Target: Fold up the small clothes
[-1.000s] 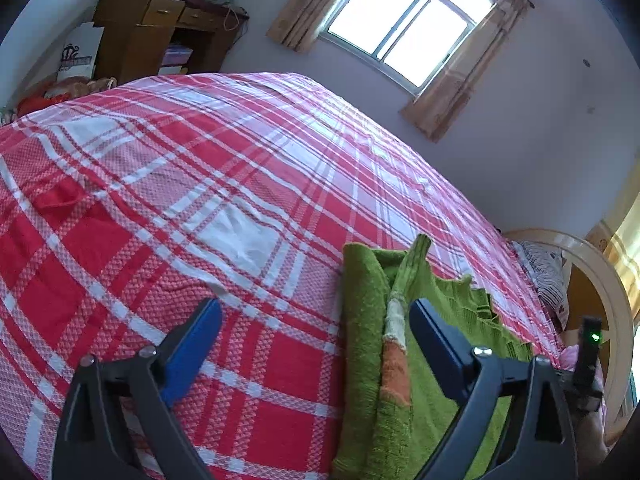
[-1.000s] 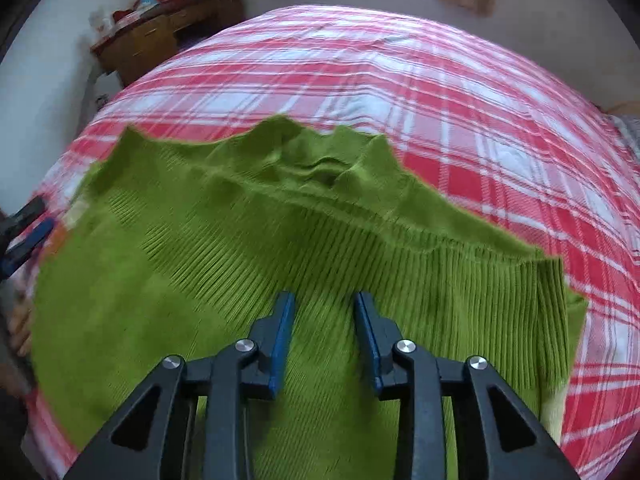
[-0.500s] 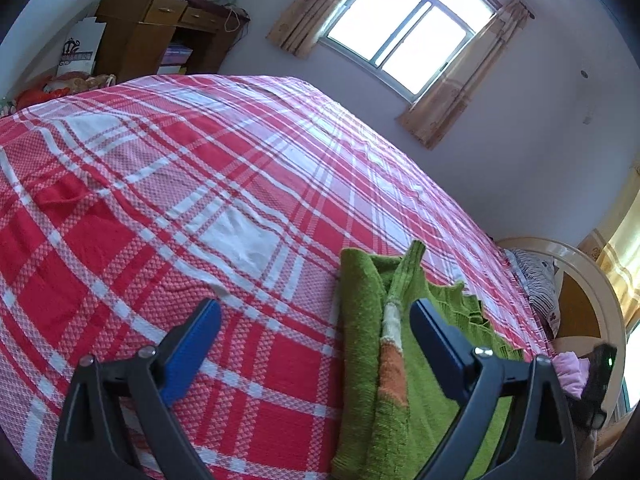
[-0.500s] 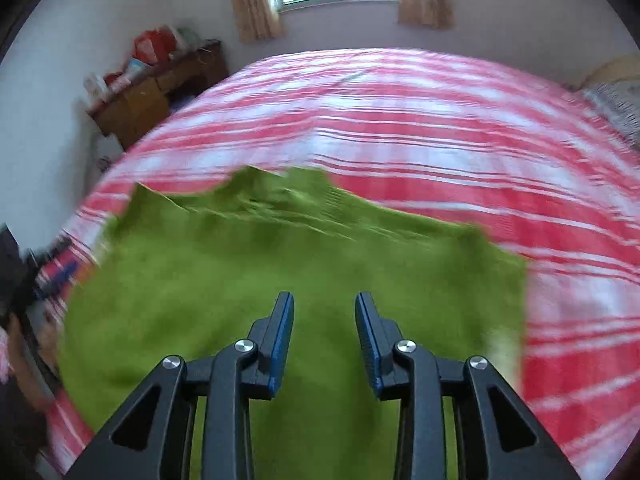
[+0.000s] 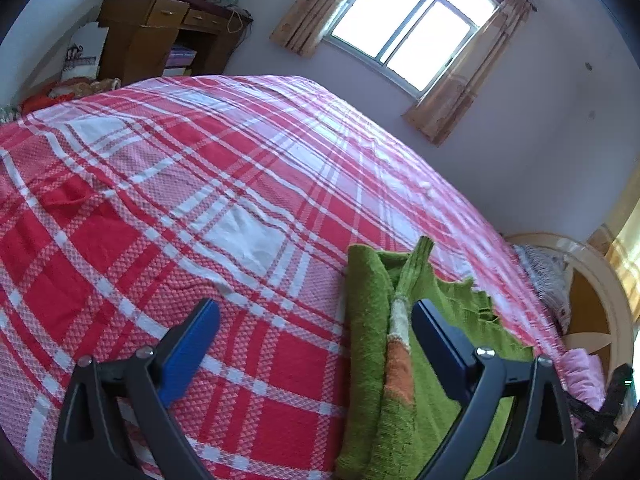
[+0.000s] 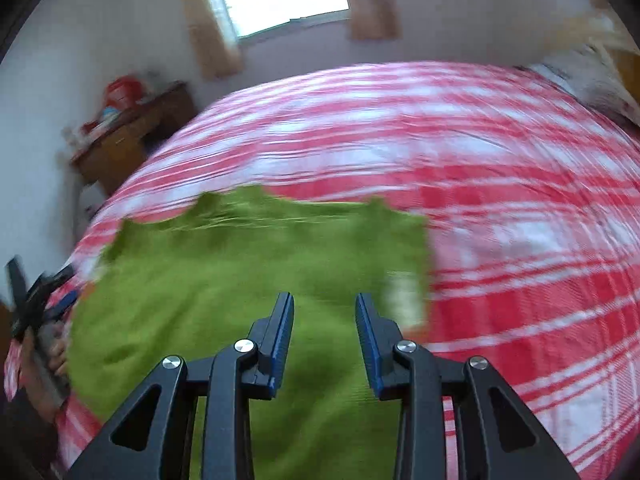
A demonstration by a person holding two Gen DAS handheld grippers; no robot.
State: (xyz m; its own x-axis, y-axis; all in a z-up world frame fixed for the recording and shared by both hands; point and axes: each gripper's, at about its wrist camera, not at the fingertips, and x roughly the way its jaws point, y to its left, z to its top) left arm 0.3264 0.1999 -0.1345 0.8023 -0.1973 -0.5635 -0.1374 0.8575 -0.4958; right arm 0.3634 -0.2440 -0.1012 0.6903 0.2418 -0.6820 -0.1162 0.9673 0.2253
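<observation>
Fuzzy green knit sweater [image 6: 248,280] half folded on the red-and-white plaid bedspread [image 5: 168,184]

Left hand-held gripper [image 5: 316,322] wide, right hand-held gripper [image 6: 324,316] narrowly parted, both empty; best to pinch the rolled edge, fold across evenly.

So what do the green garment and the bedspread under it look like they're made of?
Green garment: looks like a soft, matte knit, probably wool or acrylic; thick fuzzy folded edge, orange and white patch. Bedspread: thin woven cloth, likely cotton; red-white plaid with visible checked weave.
</observation>
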